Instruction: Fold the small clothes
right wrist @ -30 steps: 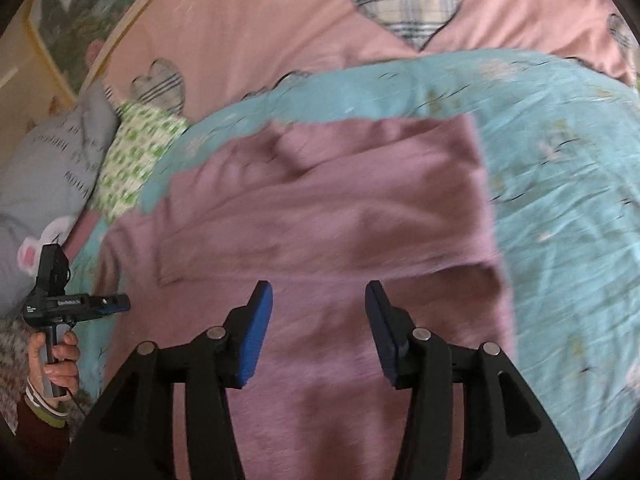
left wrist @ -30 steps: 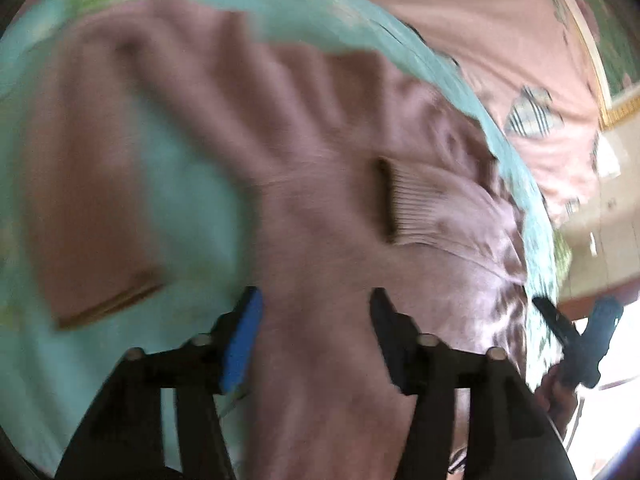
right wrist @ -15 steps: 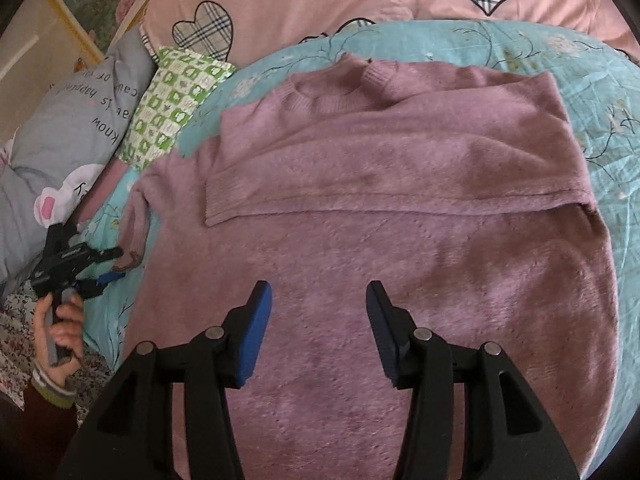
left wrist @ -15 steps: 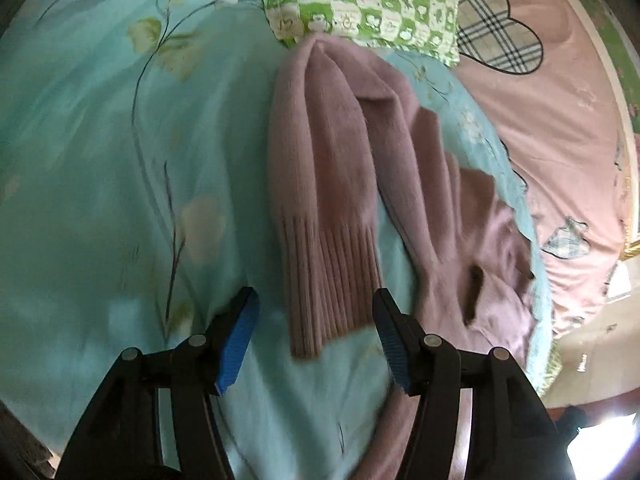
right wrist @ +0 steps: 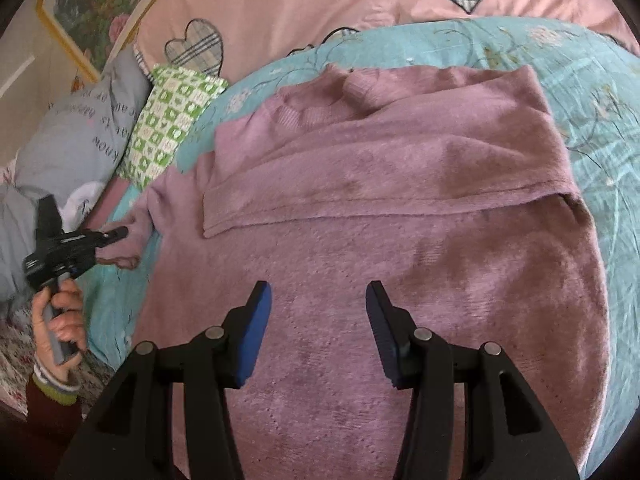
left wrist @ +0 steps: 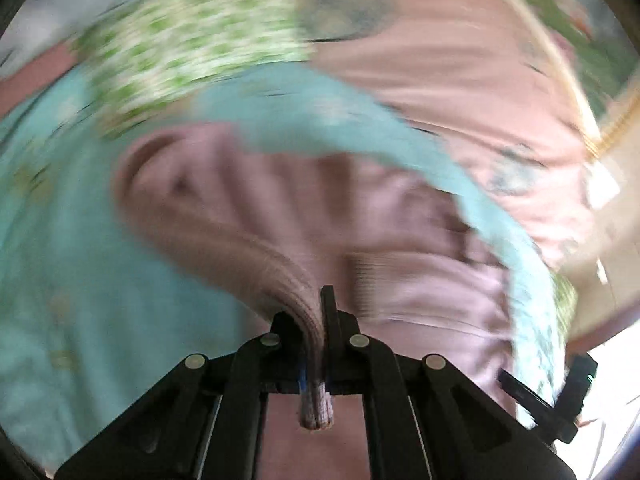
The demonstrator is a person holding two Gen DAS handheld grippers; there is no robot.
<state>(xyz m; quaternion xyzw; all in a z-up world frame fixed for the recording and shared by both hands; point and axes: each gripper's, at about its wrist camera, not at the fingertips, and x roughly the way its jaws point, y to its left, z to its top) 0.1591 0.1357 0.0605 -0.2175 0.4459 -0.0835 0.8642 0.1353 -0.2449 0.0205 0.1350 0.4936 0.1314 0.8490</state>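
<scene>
Around me I count a turquoise floral bedspread (right wrist: pixel 592 92), a pink quilt with plaid hearts (right wrist: pixel 280 8), a green-and-white checked pillow (right wrist: pixel 168 120), a grey lettered pillow (right wrist: pixel 76 132), and a gold-framed floral picture (right wrist: pixel 92 4).

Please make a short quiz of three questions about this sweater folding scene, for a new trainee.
1. True or false: the right gripper is shut on the sweater.
2. What does the left gripper hold? A) the green pillow B) a sleeve cuff C) nothing
3. Fill in: the sweater lies on a ____ sheet with a flower print.

Key:
1. False. Its fingers stand apart above the sweater body, with nothing between them.
2. B. The fingers are shut on the ribbed cuff, which sticks out behind them.
3. Turquoise.
</scene>
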